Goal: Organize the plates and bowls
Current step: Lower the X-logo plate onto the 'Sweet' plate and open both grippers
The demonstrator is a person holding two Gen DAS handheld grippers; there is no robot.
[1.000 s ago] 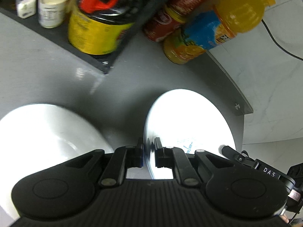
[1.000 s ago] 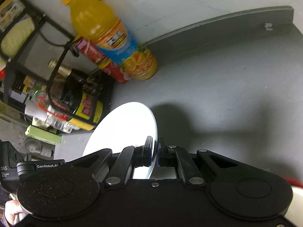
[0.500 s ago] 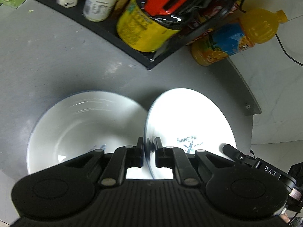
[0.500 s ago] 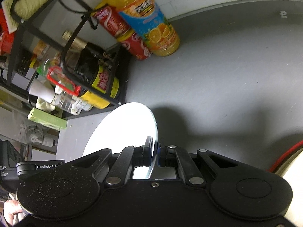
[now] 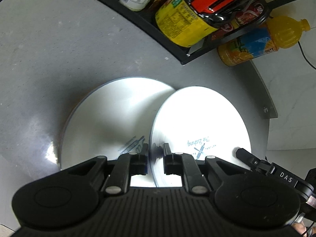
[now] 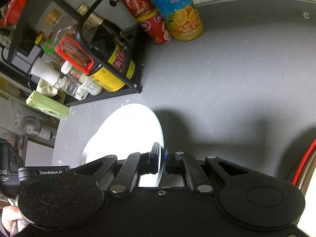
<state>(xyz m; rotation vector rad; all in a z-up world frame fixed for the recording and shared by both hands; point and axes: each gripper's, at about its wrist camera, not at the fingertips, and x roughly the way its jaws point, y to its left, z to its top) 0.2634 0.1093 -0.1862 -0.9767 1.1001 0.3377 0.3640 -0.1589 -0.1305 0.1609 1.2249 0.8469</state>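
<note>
A white plate (image 5: 199,122) with blue print hangs tilted on edge between both grippers. My left gripper (image 5: 155,154) has the plate's near rim between its fingers. Its jaws are opening, and a small gap shows beside the rim. My right gripper (image 6: 163,158) is shut on the opposite rim of the same plate (image 6: 126,134). Its black body (image 5: 256,162) shows at the plate's right edge in the left wrist view. A second white dish (image 5: 110,122) with blue print lies flat on the grey table (image 5: 49,49). It sits just left of the held plate and partly under it.
A black wire rack (image 6: 136,87) with sauce bottles and jars stands at the back. An orange juice bottle (image 6: 177,13) and red cans (image 6: 156,27) stand beside it. The table's curved edge (image 5: 270,108) runs on the right. A red-rimmed object (image 6: 304,162) shows at the far right.
Both grippers carried the plate left, away from the rack and bottles, to above the flat dish, which has come beside it. The left fingers have parted slightly.
</note>
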